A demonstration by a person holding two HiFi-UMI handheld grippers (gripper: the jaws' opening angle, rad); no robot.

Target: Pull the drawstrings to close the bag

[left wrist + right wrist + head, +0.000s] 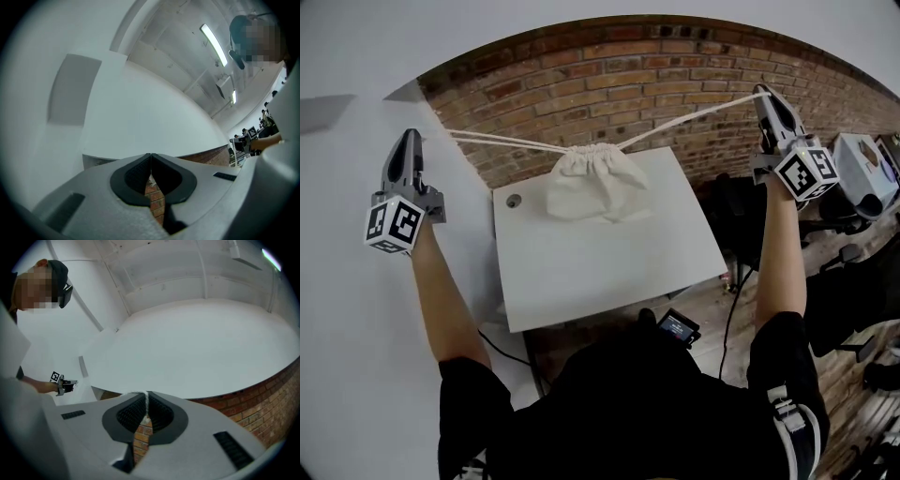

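A white cloth drawstring bag (591, 183) sits at the far edge of a white table (600, 272), its mouth gathered tight. Two white cords run taut from the mouth, one to each side. My left gripper (412, 139) is raised out to the left, shut on the left drawstring (502, 142). My right gripper (762, 92) is raised out to the right, shut on the right drawstring (694, 114). In the left gripper view the pads (140, 171) meet, with a sliver of white cord (150, 178) between them. The right gripper view shows cord (145, 401) pinched in the closed jaws.
A brick wall (609, 75) stands behind the table and a plain white wall (347, 309) to the left. A small screen device (678, 326) sits by the person's chest. Dark chairs and equipment (853, 187) crowd the right side.
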